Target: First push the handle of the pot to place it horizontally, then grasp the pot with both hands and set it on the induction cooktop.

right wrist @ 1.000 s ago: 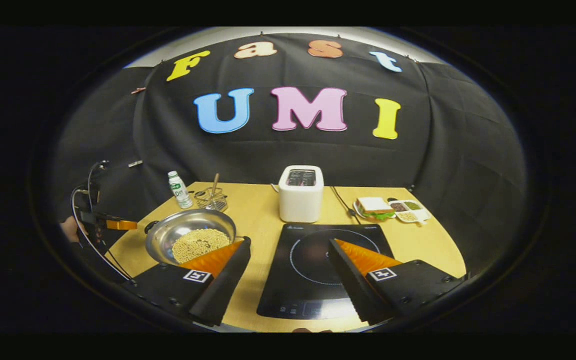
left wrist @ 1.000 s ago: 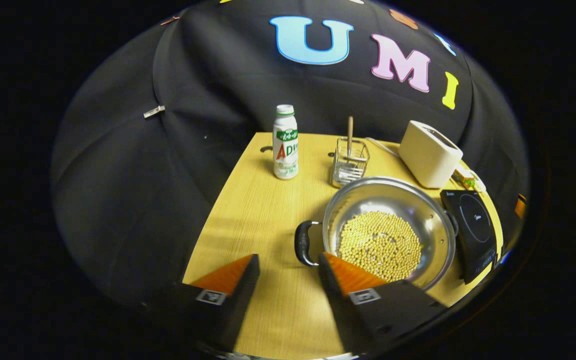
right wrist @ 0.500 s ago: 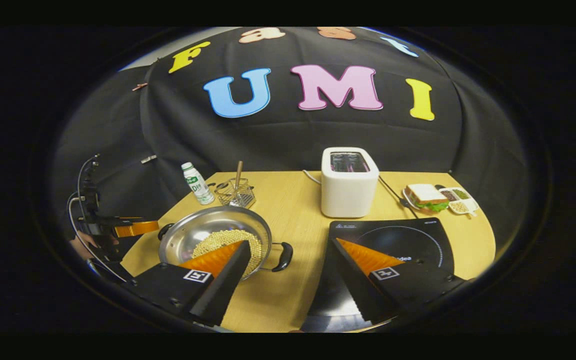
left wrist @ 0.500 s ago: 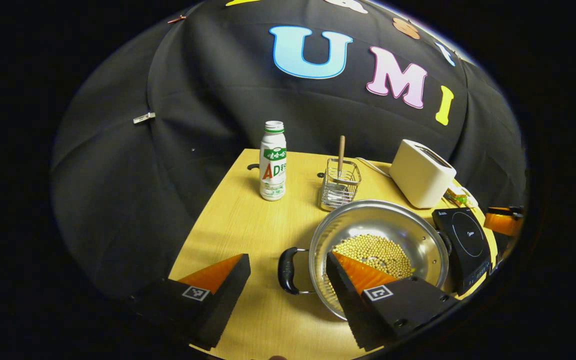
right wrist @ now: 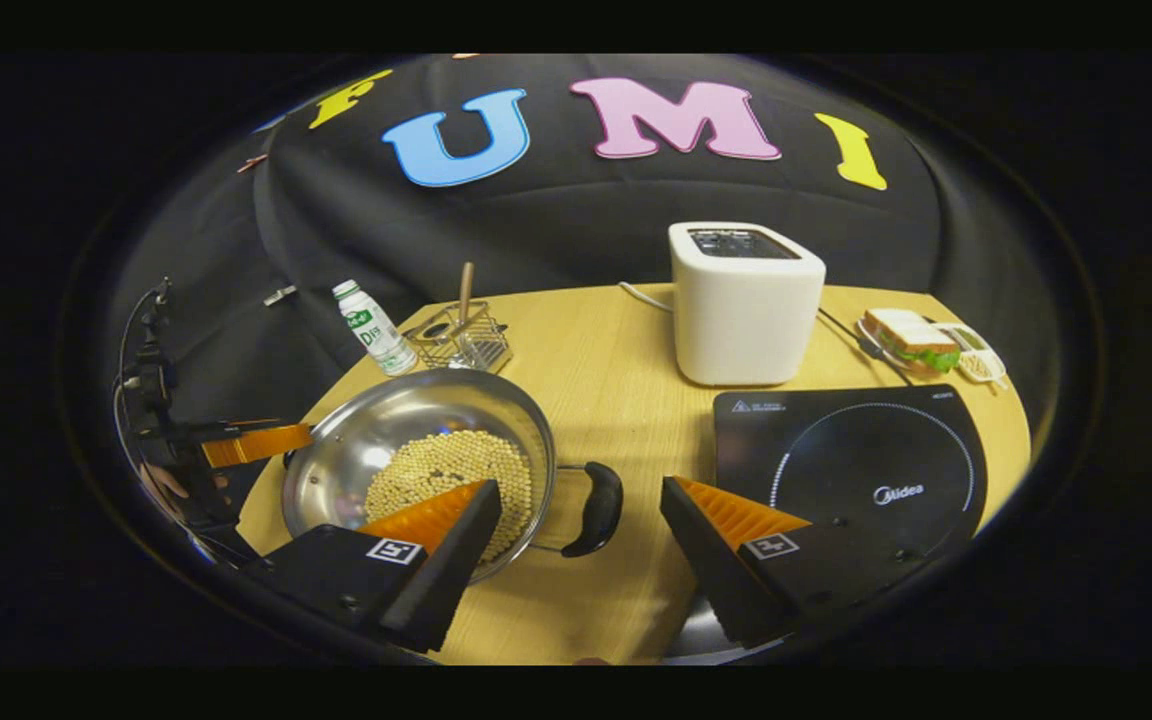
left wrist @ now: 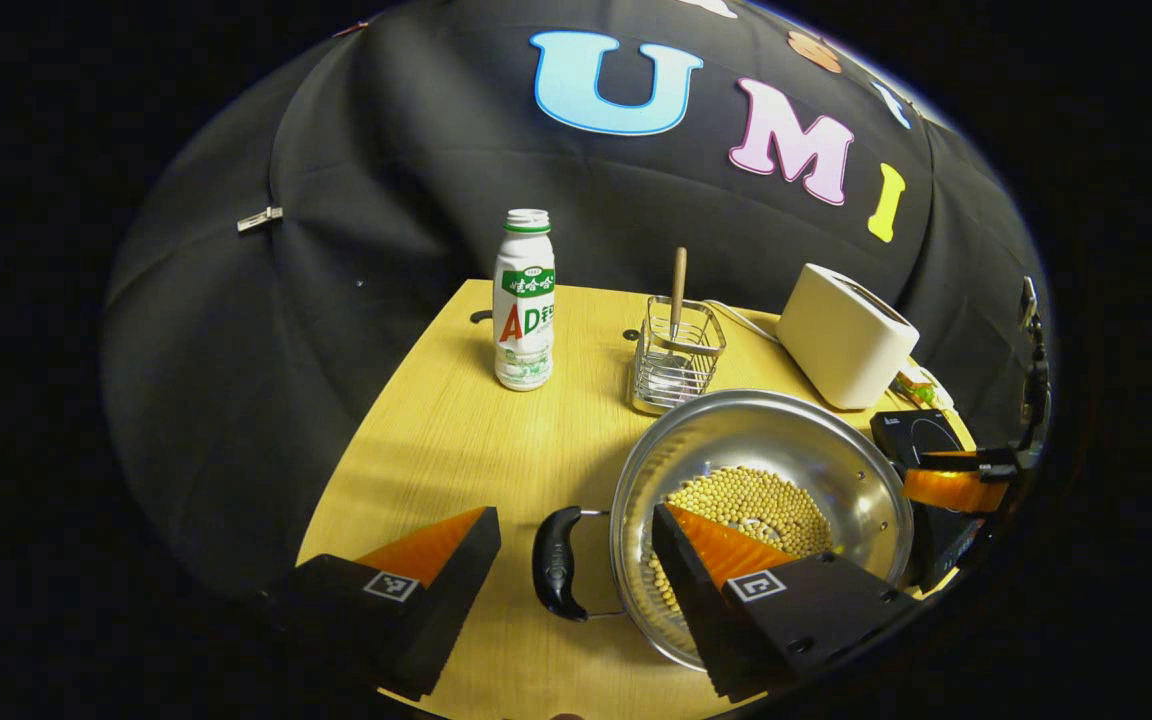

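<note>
A steel pot (left wrist: 736,430) holding yellow beans (left wrist: 748,495) stands on the wooden table, with its handles pointing left and right. My left gripper (left wrist: 573,515) is open, and the pot's black left handle (left wrist: 556,563) shows in the gap between its fingers, untouched. My right gripper (right wrist: 581,488) is open too, with the black right handle (right wrist: 596,510) in its gap. In the right gripper view the pot (right wrist: 386,420) lies left of the black induction cooktop (right wrist: 866,470). The left gripper (right wrist: 246,443) shows at the pot's far side.
A white bottle (left wrist: 523,300) and a wire rack (left wrist: 676,355) with a wooden utensil stand behind the pot. A white toaster (right wrist: 744,300) sits behind the cooktop, with a sandwich plate (right wrist: 911,340) at the back right. The table's front edge is close below both grippers.
Both grippers have come in toward the pot from either side. Each handle now shows between its gripper's open fingers. The pot has not moved on the table.
</note>
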Available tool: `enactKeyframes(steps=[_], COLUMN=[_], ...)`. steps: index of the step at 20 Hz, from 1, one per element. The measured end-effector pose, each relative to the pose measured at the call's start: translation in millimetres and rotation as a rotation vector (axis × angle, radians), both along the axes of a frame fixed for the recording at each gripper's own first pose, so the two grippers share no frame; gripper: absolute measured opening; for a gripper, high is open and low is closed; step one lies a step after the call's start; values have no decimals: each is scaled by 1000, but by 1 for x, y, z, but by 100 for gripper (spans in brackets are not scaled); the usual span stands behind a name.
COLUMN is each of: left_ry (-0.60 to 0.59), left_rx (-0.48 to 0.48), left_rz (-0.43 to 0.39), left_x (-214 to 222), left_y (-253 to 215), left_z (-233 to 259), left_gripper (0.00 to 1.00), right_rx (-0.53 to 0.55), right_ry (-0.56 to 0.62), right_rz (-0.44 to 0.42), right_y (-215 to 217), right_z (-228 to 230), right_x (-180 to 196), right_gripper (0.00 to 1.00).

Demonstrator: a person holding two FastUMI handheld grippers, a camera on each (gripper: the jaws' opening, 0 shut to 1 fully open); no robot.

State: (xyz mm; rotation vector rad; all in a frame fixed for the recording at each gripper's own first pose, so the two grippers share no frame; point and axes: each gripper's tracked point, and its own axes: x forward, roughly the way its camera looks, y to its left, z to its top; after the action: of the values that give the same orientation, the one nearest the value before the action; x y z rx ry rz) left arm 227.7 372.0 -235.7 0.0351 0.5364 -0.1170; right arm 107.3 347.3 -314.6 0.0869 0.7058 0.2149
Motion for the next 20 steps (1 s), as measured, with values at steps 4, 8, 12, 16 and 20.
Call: enactKeyframes(steps=[4, 8, 12, 16, 20], left_ry=[46, 59, 89, 98, 111], left_rx=[-36, -37, -38, -48, -32], left_rz=[-17, -30, -33, -40, -33], left_x=[8, 16, 19, 22, 24], left_y=[-14, -18, -15, -14, -7], left_z=[-21, -33, -44, -49, -54], left_gripper=[95, 96, 93, 86, 75], right_rx=[7, 26, 32, 20, -45], right_ry=[29, 50, 75, 59, 47], right_rz=[-13, -28, -33, -38, -41], right_y=[5, 15, 22, 24, 11], right_z=[-23, -36, -50, -53, -58], right_x=[5, 13, 17, 22, 24], right_gripper=[100, 96, 99, 90, 75])
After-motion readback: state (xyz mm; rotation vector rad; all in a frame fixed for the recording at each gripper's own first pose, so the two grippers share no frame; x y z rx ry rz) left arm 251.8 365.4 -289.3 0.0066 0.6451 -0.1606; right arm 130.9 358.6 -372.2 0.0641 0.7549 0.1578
